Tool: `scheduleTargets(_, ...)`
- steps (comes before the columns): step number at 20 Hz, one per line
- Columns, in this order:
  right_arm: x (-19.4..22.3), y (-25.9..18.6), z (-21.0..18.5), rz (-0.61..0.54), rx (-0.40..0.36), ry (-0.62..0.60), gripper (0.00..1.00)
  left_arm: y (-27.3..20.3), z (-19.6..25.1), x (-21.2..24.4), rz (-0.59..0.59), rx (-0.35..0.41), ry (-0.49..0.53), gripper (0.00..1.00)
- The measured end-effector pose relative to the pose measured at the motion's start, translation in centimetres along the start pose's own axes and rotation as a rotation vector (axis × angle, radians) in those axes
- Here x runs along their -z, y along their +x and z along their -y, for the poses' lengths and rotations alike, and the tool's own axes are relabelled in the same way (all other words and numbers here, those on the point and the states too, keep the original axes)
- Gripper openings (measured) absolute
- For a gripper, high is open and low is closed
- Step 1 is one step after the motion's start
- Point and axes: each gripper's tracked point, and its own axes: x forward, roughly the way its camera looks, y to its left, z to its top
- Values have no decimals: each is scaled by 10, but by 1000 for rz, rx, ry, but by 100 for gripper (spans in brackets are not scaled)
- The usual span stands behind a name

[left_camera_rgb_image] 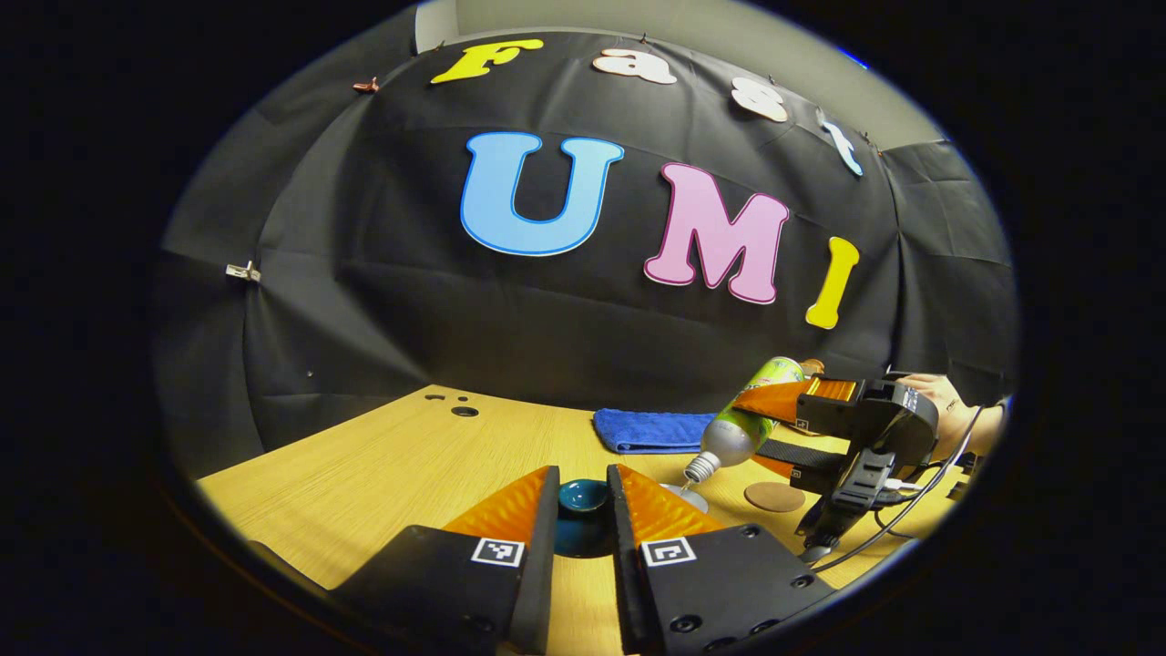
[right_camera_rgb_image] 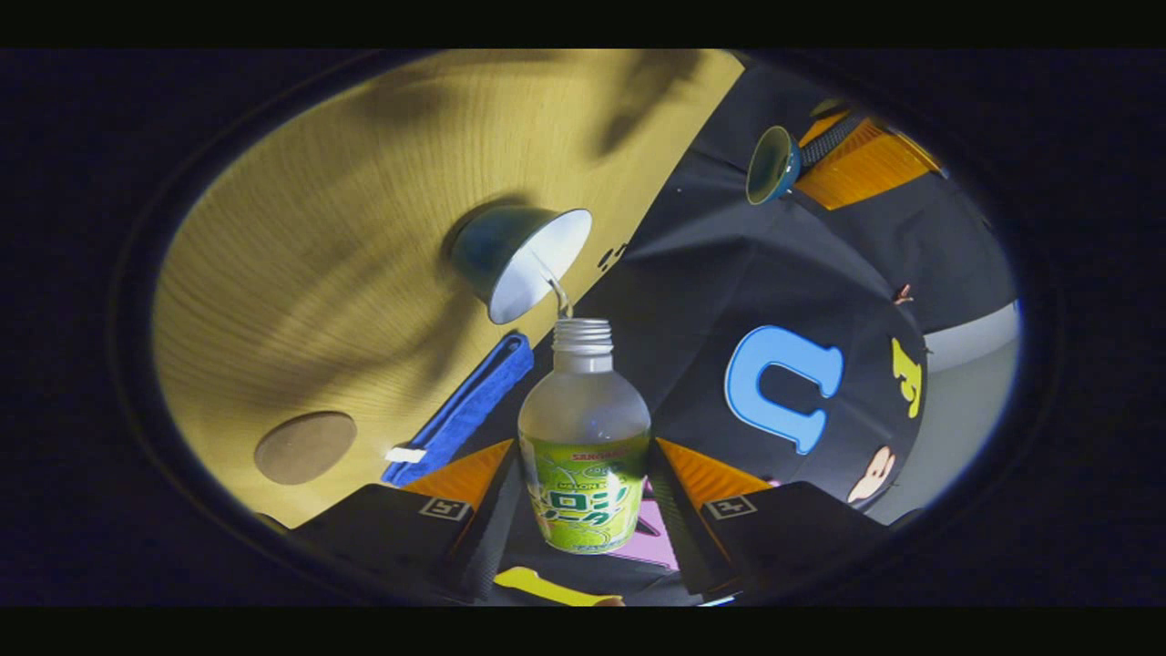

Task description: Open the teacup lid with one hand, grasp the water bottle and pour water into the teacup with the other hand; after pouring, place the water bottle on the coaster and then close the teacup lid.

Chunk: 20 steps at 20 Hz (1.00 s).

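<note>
Wood-grain desk (left_camera_rgb_image: pixel 364 474) carries the open teacup (right_camera_rgb_image: pixel 521 262) and the bare coaster (right_camera_rgb_image: pixel 304 446). The right gripper (right_camera_rgb_image: pixel 583 510) has both fingers clamped on the tilted water bottle (right_camera_rgb_image: pixel 583 437), a thin stream running from its mouth to the cup's rim, while the left gripper (left_camera_rgb_image: pixel 583 519) appears closed on the teacup lid (left_camera_rgb_image: pixel 583 497), held aloft. Judgement: hold the bottle's tilt shallow and its mouth over the cup's centre, lid well aside.

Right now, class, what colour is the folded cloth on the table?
Blue; the cloth shows best in the left gripper view.
</note>
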Motion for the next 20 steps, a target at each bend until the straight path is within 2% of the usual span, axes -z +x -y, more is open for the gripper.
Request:
scheduleTargets(8, 3, 0, 23, 21, 49, -176, 77, -2, -3, 0, 4, 1, -14, 33)
scheduleTargets(16, -6, 2, 22, 65, 41, -204, 77, 5, -4, 9, -14, -14, -9, 33)
scheduleTargets(17, -3, 3, 20, 63, 41, -205, 81, 6, -4, 12, -19, -15, -9, 33)
scheduleTargets(18, -3, 3, 20, 62, 38, -205, 77, 8, -3, 13, -21, -13, -13, 33)
scheduleTargets(20, 1, 4, 20, 55, 30, -209, 77, 10, -2, 14, -24, -5, -21, 33)
